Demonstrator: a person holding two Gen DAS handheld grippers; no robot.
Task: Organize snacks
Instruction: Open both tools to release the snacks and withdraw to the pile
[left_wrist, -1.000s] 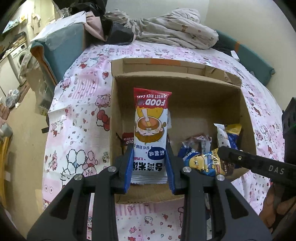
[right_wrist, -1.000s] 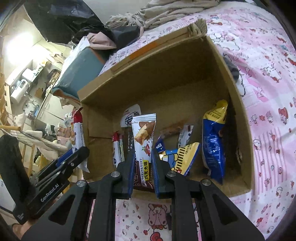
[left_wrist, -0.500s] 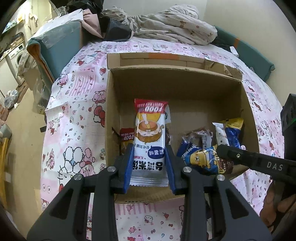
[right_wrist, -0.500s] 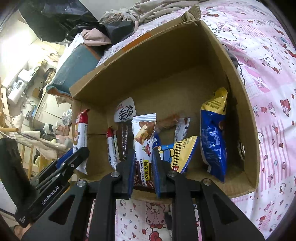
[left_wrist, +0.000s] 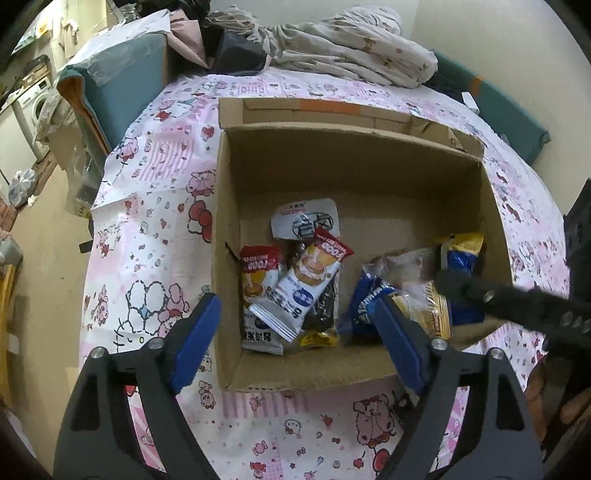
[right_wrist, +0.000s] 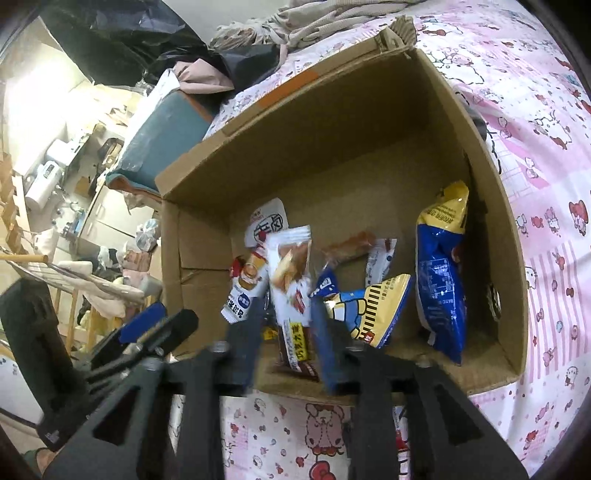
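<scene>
An open cardboard box (left_wrist: 351, 147) on the pink patterned bedsheet holds several snack packets. My left gripper (left_wrist: 295, 332) is open and empty above the box's near edge. The red-and-white rice cake packet (left_wrist: 303, 284) lies in the box, tilted across a matching packet (left_wrist: 256, 291). My right gripper (right_wrist: 286, 332) has its jaws apart around a white-and-brown chocolate snack packet (right_wrist: 291, 280) at the box's near wall; whether the pads touch it is blurred. A blue-and-yellow bag (right_wrist: 441, 280) leans against the right wall.
A pile of clothes and bedding (left_wrist: 332, 48) lies beyond the box. A teal cushion (left_wrist: 122, 85) sits at the bed's far left. A blue cartoon packet (right_wrist: 365, 310) and a white round-top pouch (left_wrist: 306, 221) lie in the box. The floor drops off left of the bed.
My left gripper opened and let go of the rice cake packet, which fell into the box. My right gripper's jaws widened around the chocolate snack packet.
</scene>
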